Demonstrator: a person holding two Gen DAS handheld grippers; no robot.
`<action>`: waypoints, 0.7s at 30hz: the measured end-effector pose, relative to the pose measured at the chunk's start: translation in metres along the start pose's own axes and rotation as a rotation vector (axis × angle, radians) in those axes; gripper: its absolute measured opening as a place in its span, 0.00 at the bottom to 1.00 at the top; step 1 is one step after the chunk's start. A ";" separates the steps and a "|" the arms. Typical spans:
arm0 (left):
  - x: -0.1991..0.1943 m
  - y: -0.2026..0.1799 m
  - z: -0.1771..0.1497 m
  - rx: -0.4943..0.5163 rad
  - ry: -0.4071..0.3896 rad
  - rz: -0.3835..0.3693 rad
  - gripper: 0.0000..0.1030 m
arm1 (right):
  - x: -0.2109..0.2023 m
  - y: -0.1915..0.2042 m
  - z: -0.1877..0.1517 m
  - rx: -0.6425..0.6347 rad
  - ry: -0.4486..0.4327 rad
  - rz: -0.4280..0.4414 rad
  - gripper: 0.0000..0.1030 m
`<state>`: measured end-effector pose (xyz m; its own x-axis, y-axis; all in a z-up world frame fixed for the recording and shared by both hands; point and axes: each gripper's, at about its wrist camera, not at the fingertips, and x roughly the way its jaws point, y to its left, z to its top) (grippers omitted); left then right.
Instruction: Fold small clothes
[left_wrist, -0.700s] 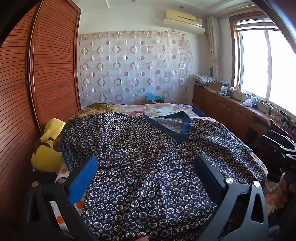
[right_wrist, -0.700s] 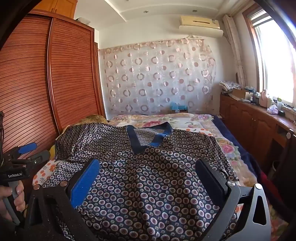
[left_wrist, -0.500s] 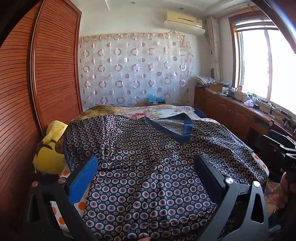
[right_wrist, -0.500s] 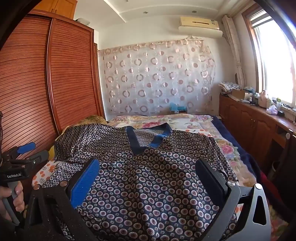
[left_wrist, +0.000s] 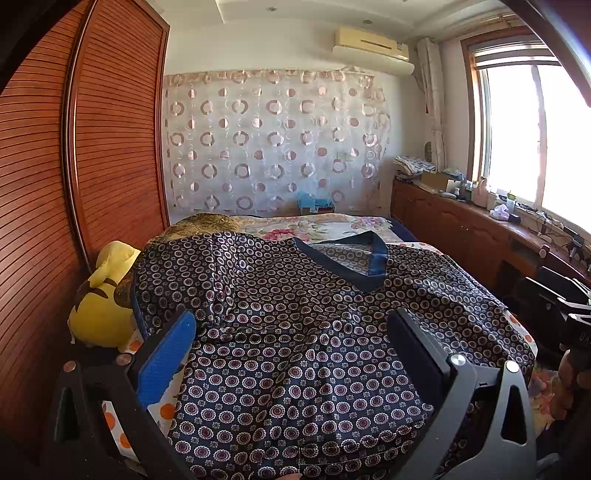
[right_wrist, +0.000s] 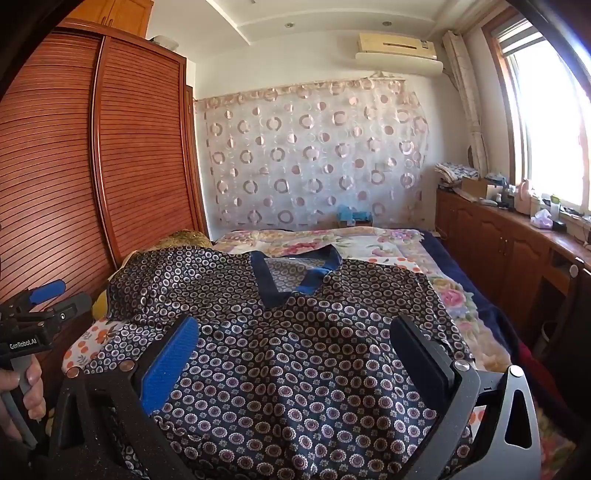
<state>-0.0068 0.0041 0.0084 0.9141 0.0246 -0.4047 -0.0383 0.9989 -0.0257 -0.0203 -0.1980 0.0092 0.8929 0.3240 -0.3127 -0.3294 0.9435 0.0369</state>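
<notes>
A dark navy shirt with small ring patterns and a blue V-neck collar lies spread face up on the bed, collar towards the far wall. It also shows in the right wrist view. My left gripper is open and empty, held above the shirt's lower left part. My right gripper is open and empty above the lower right part. The left gripper also shows at the left edge of the right wrist view.
The bed has a floral cover. A yellow plush toy lies at the bed's left edge by a wooden slatted wardrobe. A wooden cabinet with clutter runs under the window on the right.
Both views have shifted slightly; the grippers stay open above the shirt. The shirt has not moved.
</notes>
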 end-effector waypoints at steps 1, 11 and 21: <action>0.000 0.001 0.000 0.000 -0.002 0.000 1.00 | 0.000 0.000 0.000 0.000 -0.001 0.000 1.00; -0.002 0.002 0.002 -0.005 -0.013 0.009 1.00 | 0.000 0.001 0.000 -0.002 -0.008 -0.002 1.00; -0.004 0.003 0.003 -0.003 -0.017 0.010 1.00 | -0.001 0.001 0.000 -0.005 -0.014 -0.001 1.00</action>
<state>-0.0091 0.0074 0.0128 0.9206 0.0349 -0.3889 -0.0482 0.9985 -0.0246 -0.0214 -0.1975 0.0099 0.8974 0.3239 -0.2996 -0.3301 0.9434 0.0314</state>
